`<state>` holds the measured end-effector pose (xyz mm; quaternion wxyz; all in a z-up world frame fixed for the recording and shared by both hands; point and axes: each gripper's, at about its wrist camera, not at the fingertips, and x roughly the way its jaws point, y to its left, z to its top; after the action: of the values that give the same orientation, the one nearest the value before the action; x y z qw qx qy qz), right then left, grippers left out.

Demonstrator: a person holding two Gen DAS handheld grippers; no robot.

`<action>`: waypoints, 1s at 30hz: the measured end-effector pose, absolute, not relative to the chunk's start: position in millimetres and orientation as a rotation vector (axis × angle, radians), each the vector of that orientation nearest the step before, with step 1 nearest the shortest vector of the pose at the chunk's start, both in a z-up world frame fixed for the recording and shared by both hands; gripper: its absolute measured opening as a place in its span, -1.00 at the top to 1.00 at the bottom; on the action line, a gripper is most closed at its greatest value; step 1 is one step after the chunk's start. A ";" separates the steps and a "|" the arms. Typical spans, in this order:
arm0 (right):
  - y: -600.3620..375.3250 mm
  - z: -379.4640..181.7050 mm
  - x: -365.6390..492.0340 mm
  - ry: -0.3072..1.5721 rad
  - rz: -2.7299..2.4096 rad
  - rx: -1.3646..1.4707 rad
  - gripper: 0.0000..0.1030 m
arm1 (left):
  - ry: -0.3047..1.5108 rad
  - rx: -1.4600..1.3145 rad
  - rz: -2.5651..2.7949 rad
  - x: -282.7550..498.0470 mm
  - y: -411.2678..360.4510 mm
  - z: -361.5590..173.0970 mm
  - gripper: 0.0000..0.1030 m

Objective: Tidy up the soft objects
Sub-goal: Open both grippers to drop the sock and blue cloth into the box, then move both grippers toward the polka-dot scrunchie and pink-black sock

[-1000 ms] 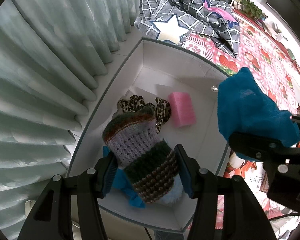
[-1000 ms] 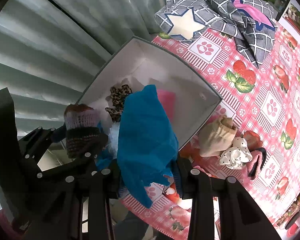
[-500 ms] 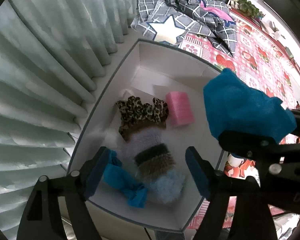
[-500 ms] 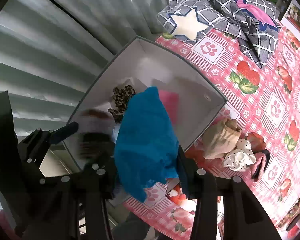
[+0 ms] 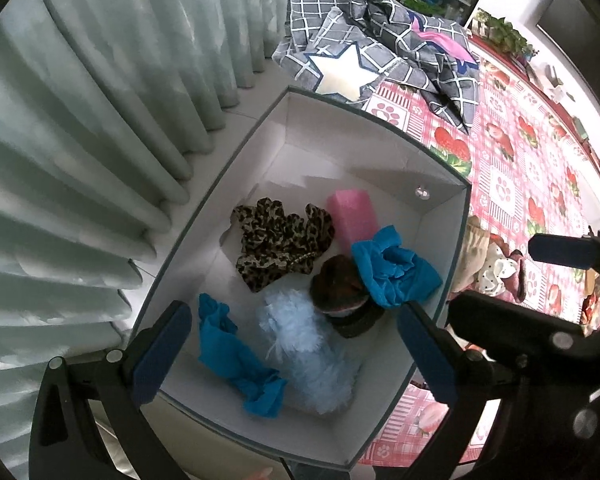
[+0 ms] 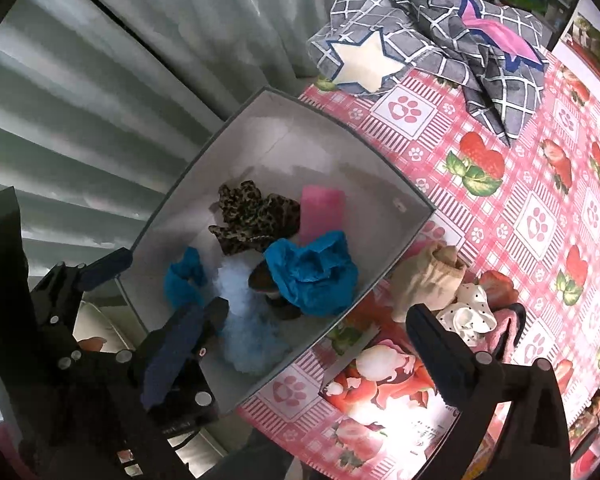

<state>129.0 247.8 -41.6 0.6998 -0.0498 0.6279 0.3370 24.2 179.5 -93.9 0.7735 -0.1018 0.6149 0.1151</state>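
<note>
Both the left gripper (image 5: 292, 356) and right gripper (image 6: 320, 340) are opening, nothing between them; the crumpled blue cloth (image 6: 312, 272) lies in the white box (image 6: 364, 168). Next: fetch the beige fabric pouch (image 6: 424, 280) beside it on the bench.

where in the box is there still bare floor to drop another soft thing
The far end of the white box, beyond the leopard cloth and pink block, is bare. The near half is crowded: blue cloth, knit piece, fluffy pale-blue item, second blue cloth.
</note>
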 end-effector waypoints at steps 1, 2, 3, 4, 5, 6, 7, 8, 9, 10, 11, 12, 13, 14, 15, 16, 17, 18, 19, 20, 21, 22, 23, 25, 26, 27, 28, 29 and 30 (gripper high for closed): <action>246.4 -41.3 129.5 1.398 0.748 -0.108 -1.00 | 1.331 -0.220 0.249 24.0 179.5 -93.0 -0.99; 245.3 -39.4 129.9 1.398 0.746 -0.106 -1.00 | 1.330 -0.220 0.249 24.0 179.3 -92.2 -0.99; 244.2 -38.4 130.1 1.397 0.746 -0.102 -1.00 | 1.330 -0.221 0.247 23.6 179.0 -91.4 -0.99; 243.1 -37.5 130.3 1.398 0.746 -0.098 -1.00 | 1.332 -0.222 0.243 23.7 178.3 -90.8 -0.99; 242.3 -36.3 130.2 1.398 0.746 -0.095 -1.00 | 1.334 -0.220 0.240 24.0 177.4 -90.4 -0.99; 241.5 -35.2 130.1 1.397 0.748 -0.094 -1.00 | 1.336 -0.216 0.239 24.2 176.4 -90.0 -0.99; 240.6 -34.2 129.7 1.395 0.748 -0.093 -1.00 | 1.336 -0.210 0.238 23.8 175.0 -89.1 -0.99; 239.7 -33.0 129.2 1.394 0.749 -0.091 -1.00 | 1.336 -0.204 0.238 23.8 173.9 -88.6 -0.99; 238.9 -32.2 128.3 1.392 0.751 -0.091 -1.00 | 1.337 -0.201 0.238 23.6 172.8 -88.0 -0.99; 237.6 -31.0 127.9 1.390 0.751 -0.088 -1.00 | 1.337 -0.199 0.238 23.7 172.0 -87.3 -0.99; 237.0 -30.5 127.3 1.388 0.752 -0.086 -1.00 | 1.337 -0.197 0.238 23.6 171.3 -86.6 -0.99; 236.1 -29.4 126.7 1.386 0.753 -0.083 -1.00 | 1.338 -0.197 0.238 23.3 170.5 -86.2 -0.99; 234.9 -28.5 126.5 1.385 0.753 -0.081 -1.00 | 1.340 -0.195 0.240 23.3 169.6 -85.9 -0.99; 233.3 -27.6 126.1 1.383 0.751 -0.079 -1.00 | 1.344 -0.194 0.243 23.3 169.3 -85.7 -0.99; 231.9 -27.0 126.0 1.382 0.750 -0.077 -1.00 | 1.348 -0.195 0.244 23.3 168.7 -85.5 -0.99; 229.2 -25.6 125.5 1.381 0.749 -0.072 -1.00 | 1.351 -0.198 0.241 23.0 167.9 -85.2 -0.99; 225.8 -23.8 124.8 1.380 0.748 -0.066 -1.00 | 1.354 -0.203 0.236 22.8 166.7 -84.4 -0.99; 221.7 -21.6 124.5 1.380 0.744 -0.059 -1.00 | 1.355 -0.208 0.228 22.5 165.3 -83.4 -0.99; 214.4 -18.4 124.1 1.383 0.737 -0.042 -1.00 | 1.357 -0.211 0.216 22.6 162.9 -81.6 -0.99; 209.3 -16.5 124.2 1.388 0.735 -0.026 -1.00 | 1.356 -0.210 0.203 23.3 159.6 -79.4 -0.99; 201.6 -13.8 124.3 1.394 0.732 -0.002 -1.00 | 1.353 -0.203 0.184 23.9 155.1 -75.8 -0.99; 191.2 -11.1 124.5 1.403 0.727 0.027 -1.00 | 1.351 -0.194 0.170 25.3 151.3 -73.2 -0.99; 181.0 -9.0 124.8 1.410 0.717 0.052 -1.00 | 1.348 -0.182 0.151 27.3 145.8 -69.7 -0.99; 153.3 -5.5 127.0 1.427 0.685 0.110 -1.00 | 1.341 -0.156 0.113 32.5 134.0 -63.0 -0.99; 143.4 -4.5 127.7 1.432 0.674 0.131 -1.00 | 1.339 -0.145 0.099 35.2 128.4 -60.7 -0.99; 125.5 -4.0 129.0 1.441 0.654 0.171 -1.00 | 1.335 -0.131 0.081 38.3 121.8 -58.1 -0.99; 113.1 -4.1 130.5 1.449 0.639 0.198 -1.00 | 1.333 -0.113 0.064 41.4 114.6 -56.0 -0.99; 98.4 -5.2 131.9 1.460 0.618 0.231 -1.00 | 1.332 -0.096 0.051 44.6 108.2 -54.7 -0.99; 84.0 -6.9 133.8 1.471 0.597 0.264 -1.00 | 1.333 -0.081 0.036 47.5 102.2 -53.9 -0.99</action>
<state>133.8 84.0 -6.9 0.6933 0.1181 0.6587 0.2673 47.5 102.2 -53.9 0.7852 -0.0377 0.6179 0.0167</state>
